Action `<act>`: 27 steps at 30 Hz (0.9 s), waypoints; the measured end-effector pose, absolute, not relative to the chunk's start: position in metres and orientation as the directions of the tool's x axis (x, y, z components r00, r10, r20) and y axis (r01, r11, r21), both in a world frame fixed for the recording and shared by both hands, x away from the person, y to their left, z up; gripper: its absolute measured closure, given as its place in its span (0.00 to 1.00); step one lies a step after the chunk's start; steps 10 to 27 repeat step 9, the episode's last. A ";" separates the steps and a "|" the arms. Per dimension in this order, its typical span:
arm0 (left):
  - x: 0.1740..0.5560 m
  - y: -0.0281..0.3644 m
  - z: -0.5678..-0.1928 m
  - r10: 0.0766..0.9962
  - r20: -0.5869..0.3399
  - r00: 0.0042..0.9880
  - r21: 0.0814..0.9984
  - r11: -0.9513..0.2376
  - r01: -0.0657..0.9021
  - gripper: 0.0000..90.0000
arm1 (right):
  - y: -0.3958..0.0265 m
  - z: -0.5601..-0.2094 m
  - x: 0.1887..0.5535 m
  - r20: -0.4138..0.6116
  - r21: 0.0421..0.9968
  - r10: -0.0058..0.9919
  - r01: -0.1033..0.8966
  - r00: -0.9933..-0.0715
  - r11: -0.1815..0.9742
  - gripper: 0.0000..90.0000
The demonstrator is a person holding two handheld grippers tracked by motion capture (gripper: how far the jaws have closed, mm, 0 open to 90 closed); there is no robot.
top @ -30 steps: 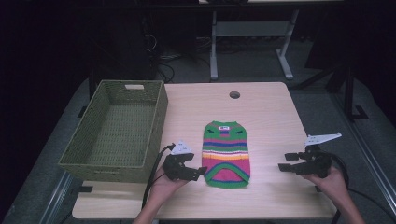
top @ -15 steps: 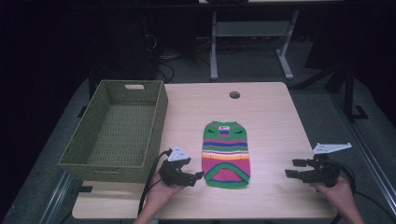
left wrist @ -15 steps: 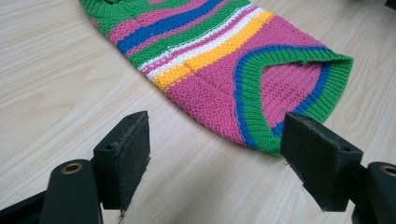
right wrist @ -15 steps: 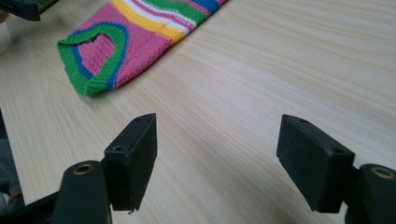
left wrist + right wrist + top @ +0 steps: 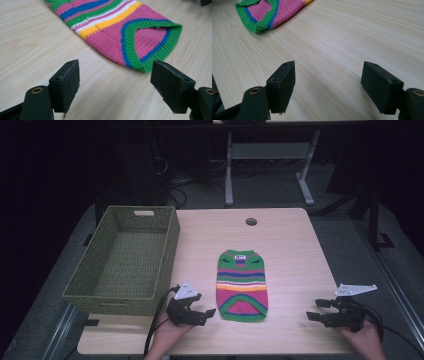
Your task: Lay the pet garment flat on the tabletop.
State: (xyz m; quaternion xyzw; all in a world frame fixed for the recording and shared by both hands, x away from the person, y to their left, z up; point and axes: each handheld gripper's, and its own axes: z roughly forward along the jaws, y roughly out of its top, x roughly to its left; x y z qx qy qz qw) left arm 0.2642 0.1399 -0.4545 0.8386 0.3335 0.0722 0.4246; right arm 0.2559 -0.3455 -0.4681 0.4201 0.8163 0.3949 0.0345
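Striped knit pet sweater [image 5: 242, 285] is judged light, soft and floppy, best pinched at the ribbed green hem [image 5: 140, 65]; left gripper [image 5: 206, 315] and right gripper [image 5: 313, 309] are held wide open, nothing gripped

Right gripper [image 5: 328, 85] sits low over the pale wooden table [image 5: 352, 37], its two black jaws standing wide apart with nothing but bare wood grain between the pads. Off beyond the left jaw, well clear of it, lies the hem end of the striped knitted sweater [image 5: 265, 12]: a green ribbed band, a blue line inside it, pink knit within, flat on the table.
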 end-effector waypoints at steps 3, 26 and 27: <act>0.256 0.142 -0.456 0.618 -0.147 0.773 0.754 -0.435 0.492 0.25 | -0.340 -0.469 0.251 0.252 0.675 0.716 0.648 -0.651 0.351 0.30; 0.247 0.147 -0.462 0.607 -0.138 0.783 0.733 -0.469 0.493 0.25 | -0.330 -0.464 0.231 0.228 0.743 0.769 0.617 -0.597 0.259 0.29; 0.247 0.147 -0.462 0.607 -0.138 0.783 0.733 -0.469 0.493 0.25 | -0.330 -0.464 0.231 0.228 0.743 0.769 0.617 -0.597 0.259 0.29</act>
